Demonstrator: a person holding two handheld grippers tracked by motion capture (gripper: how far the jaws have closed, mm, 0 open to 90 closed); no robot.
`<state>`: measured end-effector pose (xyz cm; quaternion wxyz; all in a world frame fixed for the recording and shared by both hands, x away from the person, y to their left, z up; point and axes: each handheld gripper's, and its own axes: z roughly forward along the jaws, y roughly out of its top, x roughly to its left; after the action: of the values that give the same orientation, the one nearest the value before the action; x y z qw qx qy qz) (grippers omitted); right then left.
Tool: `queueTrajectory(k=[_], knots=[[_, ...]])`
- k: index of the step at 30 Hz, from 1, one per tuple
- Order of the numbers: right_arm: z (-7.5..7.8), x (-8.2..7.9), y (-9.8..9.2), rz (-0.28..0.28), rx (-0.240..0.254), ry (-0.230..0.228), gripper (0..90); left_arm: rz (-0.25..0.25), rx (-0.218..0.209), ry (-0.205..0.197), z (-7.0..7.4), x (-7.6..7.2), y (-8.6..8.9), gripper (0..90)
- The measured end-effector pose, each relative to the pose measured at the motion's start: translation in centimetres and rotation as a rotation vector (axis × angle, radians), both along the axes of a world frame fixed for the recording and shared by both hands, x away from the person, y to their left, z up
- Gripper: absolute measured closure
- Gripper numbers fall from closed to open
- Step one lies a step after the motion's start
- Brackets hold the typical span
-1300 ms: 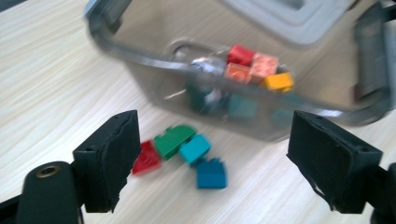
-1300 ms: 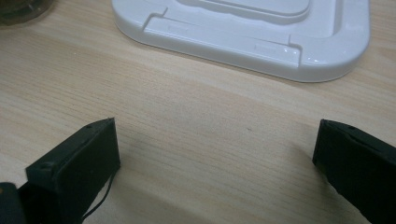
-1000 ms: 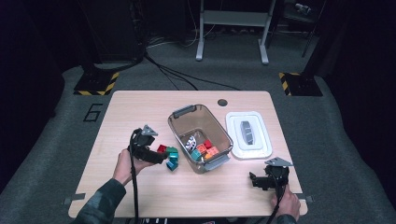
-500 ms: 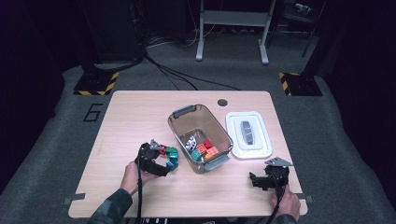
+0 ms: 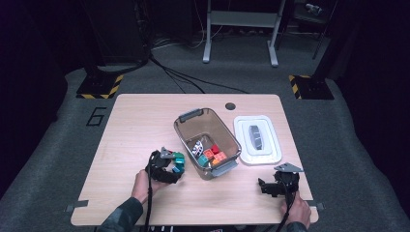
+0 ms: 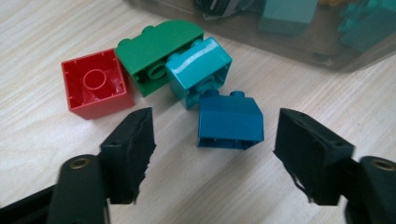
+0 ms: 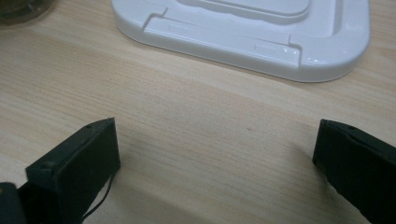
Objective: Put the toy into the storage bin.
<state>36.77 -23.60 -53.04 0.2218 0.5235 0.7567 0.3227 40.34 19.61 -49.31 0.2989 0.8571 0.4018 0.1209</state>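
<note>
Four toy bricks lie on the table beside the clear bin point(image 5: 186, 137): a red one point(image 6: 95, 84) open side up, a green one point(image 6: 156, 53), a teal one point(image 6: 198, 70) and a dark blue sloped one point(image 6: 229, 122). My left gripper point(image 6: 212, 154) is open, its jaws low on either side of the dark blue brick without touching it. In the high view the left gripper point(image 5: 167, 166) sits just left of the bin. My right gripper point(image 7: 215, 163) is open over bare wood near the white lid point(image 7: 243, 28), at the table's front right point(image 5: 270, 186).
The clear bin point(image 6: 327, 51) holds several bricks, among them red and orange ones point(image 5: 213, 154). The white lid point(image 5: 256, 140) lies flat to the right of the bin. A round hole point(image 5: 230, 106) is in the table's far edge.
My left gripper has drawn back toward the front edge and dropped lower, leaving the bricks on the table in front of it. The right gripper has stayed put.
</note>
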Motion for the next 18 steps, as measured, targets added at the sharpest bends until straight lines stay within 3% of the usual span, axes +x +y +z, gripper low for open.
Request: queueTrajectory(k=[9, 18], knots=[[0.00, 0.00, 0.00, 0.001, -0.001, 0.000, 0.0, 0.001, -0.009, 0.017, -0.44, 0.47, -0.33, 57.8], [0.00, 0.01, -0.01, 0.001, -0.002, -0.001, 0.0, 0.003, -0.024, 0.017, 0.01, 0.42, 0.57, 59.1]])
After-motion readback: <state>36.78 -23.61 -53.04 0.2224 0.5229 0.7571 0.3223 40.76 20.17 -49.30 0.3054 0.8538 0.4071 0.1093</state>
